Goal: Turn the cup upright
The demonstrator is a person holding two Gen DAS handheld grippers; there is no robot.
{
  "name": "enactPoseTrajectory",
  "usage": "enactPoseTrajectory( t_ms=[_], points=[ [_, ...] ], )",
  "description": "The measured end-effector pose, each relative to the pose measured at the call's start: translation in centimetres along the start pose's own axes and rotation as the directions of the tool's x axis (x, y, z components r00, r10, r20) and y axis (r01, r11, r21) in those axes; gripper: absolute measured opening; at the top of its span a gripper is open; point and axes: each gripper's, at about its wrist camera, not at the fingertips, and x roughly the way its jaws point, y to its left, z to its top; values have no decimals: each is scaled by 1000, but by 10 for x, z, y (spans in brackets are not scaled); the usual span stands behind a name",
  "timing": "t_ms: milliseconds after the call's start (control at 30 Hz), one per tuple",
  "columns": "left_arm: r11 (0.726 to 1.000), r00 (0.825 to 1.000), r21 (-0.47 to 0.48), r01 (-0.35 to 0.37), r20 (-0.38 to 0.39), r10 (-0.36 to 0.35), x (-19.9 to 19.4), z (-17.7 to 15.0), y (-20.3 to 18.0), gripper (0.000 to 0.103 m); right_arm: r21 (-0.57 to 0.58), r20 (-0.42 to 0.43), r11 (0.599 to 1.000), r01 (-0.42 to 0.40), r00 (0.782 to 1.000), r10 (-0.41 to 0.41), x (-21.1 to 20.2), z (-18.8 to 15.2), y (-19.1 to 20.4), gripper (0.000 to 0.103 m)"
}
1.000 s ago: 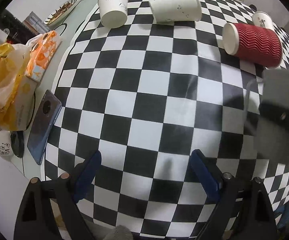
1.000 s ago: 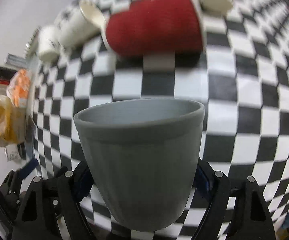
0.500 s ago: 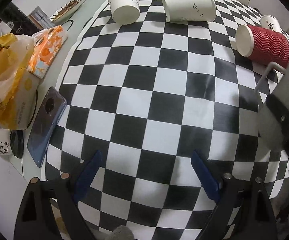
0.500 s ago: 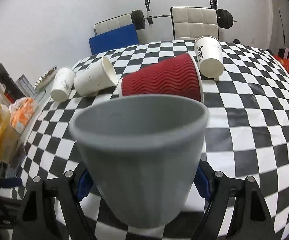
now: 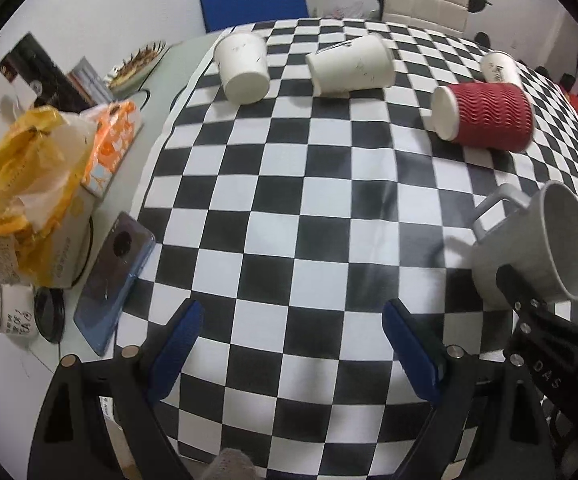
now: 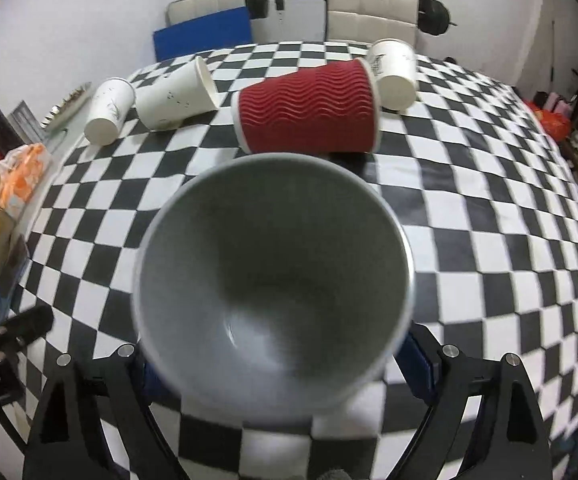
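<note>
A grey mug (image 6: 273,292) with a handle is held in my right gripper (image 6: 277,364), which is shut on its body. The mug is tilted with its open mouth turned toward the right wrist camera and upward. In the left wrist view the same mug (image 5: 537,240) is at the right, handle to the left, mouth facing up and right, held above the checkered cloth (image 5: 289,200). My left gripper (image 5: 293,344) is open and empty over the near part of the cloth.
A red ribbed cup (image 5: 485,118) and three white paper cups (image 5: 245,68) (image 5: 353,66) (image 5: 499,68) lie on their sides at the far end. A phone (image 5: 115,276), a yellow bag (image 5: 21,184), an orange pack (image 5: 113,140) and a small mug (image 5: 9,316) sit left.
My right gripper has rotated the grey mug from mouth pointing away to mouth facing up and toward its camera. The left gripper drew back and tilted up a little.
</note>
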Motion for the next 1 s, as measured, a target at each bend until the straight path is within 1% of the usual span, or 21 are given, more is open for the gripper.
enactPoseTrajectory(
  t_ms=[33, 67, 233, 267, 400, 567, 600, 700, 867, 1000],
  points=[
    [1000, 1000, 6, 3, 8, -3, -1, 2, 1, 100, 5, -5, 1000, 9, 1000, -9, -5, -3, -1, 93],
    [1000, 1000, 6, 9, 18, -9, -5, 0, 0, 101, 9, -10, 1000, 22, 1000, -22, -12, -6, -3, 93],
    [999, 999, 23, 26, 41, -27, -29, -9, -16, 101, 17, -21, 999, 51, 998, -51, -47, -20, -12, 93],
    [999, 998, 26, 35, 49, -36, -37, -12, -19, 101, 23, -24, 997, 67, 997, -67, -56, -24, -16, 93],
    [998, 996, 37, 43, 81, -46, -67, -19, -29, 101, 55, -31, 996, 67, 997, -65, -89, -30, -29, 93],
    [999, 990, 24, 44, 136, -47, -120, -29, -36, 101, 93, -32, 993, 80, 997, -77, -142, -35, -48, 93],
    [999, 988, 18, 41, 147, -43, -130, -30, -36, 101, 96, -28, 993, 68, 997, -65, -156, -36, -51, 93],
    [999, 981, 5, 47, 186, -47, -168, -37, -37, 101, 84, -18, 994, 71, 997, -70, -193, -35, -55, 93],
    [999, 969, -9, 43, 242, -39, -227, -50, -38, 101, 63, 24, 995, 71, 997, -73, -260, -34, -58, 93],
    [999, 959, -22, 38, 282, -31, -268, -64, -36, 101, 60, 83, 996, 70, 994, -75, -314, -37, -62, 93]
  ],
)
